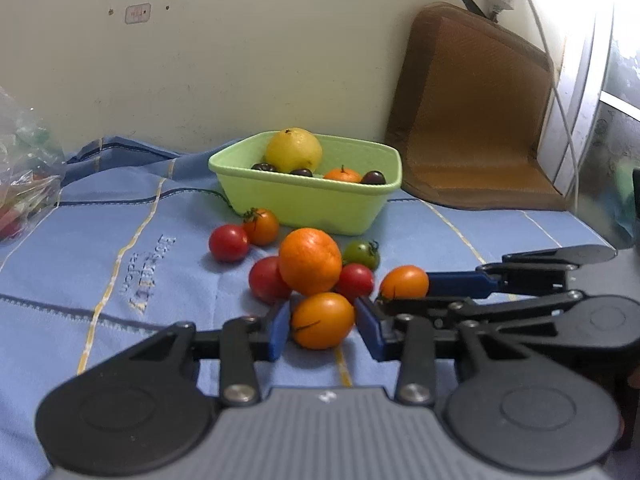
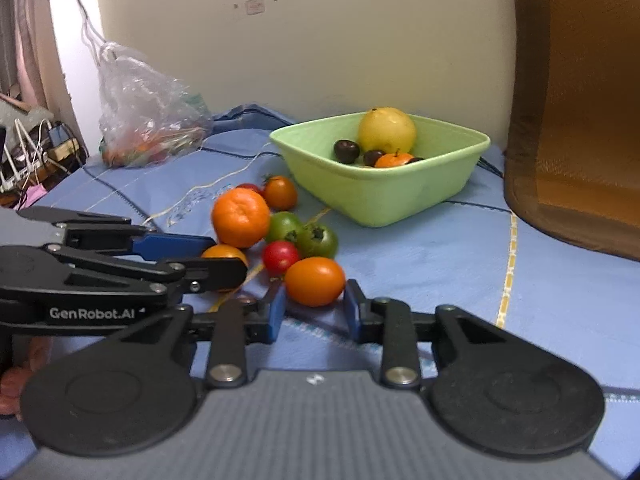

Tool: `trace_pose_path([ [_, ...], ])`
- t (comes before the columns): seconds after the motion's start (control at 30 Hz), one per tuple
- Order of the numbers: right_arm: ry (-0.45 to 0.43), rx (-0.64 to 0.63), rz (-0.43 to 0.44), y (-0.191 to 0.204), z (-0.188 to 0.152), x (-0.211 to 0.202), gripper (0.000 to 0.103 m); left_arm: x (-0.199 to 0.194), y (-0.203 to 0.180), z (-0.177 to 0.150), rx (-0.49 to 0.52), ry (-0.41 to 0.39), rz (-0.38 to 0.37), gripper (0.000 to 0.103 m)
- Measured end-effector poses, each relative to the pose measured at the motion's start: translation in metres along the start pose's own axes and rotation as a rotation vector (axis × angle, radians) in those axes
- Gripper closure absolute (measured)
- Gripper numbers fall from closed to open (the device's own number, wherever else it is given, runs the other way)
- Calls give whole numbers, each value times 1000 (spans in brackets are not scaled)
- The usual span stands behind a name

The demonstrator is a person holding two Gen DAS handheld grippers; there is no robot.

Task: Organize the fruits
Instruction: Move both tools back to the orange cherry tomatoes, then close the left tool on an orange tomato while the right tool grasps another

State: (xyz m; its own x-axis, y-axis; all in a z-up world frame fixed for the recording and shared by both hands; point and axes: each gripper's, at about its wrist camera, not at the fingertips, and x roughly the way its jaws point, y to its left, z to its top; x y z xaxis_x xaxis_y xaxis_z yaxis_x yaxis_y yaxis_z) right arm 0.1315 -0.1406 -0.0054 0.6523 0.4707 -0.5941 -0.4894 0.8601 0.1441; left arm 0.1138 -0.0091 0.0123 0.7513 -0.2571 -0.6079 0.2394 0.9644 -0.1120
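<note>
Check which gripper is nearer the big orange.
Left. The left gripper straddles a tomato just in front of the orange; the right gripper straddles a second tomato farther right, clear of it.

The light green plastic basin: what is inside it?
Inside the light green plastic basin lie a large yellow round fruit, a small orange mandarin and three dark plums. Its front wall hides the bottom.

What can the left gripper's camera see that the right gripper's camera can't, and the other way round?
Only the left wrist view shows the bright window and a white cable at the right edge. Only the right wrist view shows the tangle of wires at far left and the whole plastic bag. Both show the green tub of fruit, the loose tomatoes, the big orange and the brown cushion.
</note>
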Motion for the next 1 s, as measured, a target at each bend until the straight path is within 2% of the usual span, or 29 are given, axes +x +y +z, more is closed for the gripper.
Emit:
trace_pose_path([
  [0.27,-42,31,-16,23,-29,-44,69,-41,-21,-18,56,-34,19,67],
  [0.43,-57,41,-31,26,-52,-64,69,-51,-27,-31,67,-26,56,67],
  [1.0,-62,0,-61,37,-62,-67,67,-48,-31,-45,82,-34,126,66],
])
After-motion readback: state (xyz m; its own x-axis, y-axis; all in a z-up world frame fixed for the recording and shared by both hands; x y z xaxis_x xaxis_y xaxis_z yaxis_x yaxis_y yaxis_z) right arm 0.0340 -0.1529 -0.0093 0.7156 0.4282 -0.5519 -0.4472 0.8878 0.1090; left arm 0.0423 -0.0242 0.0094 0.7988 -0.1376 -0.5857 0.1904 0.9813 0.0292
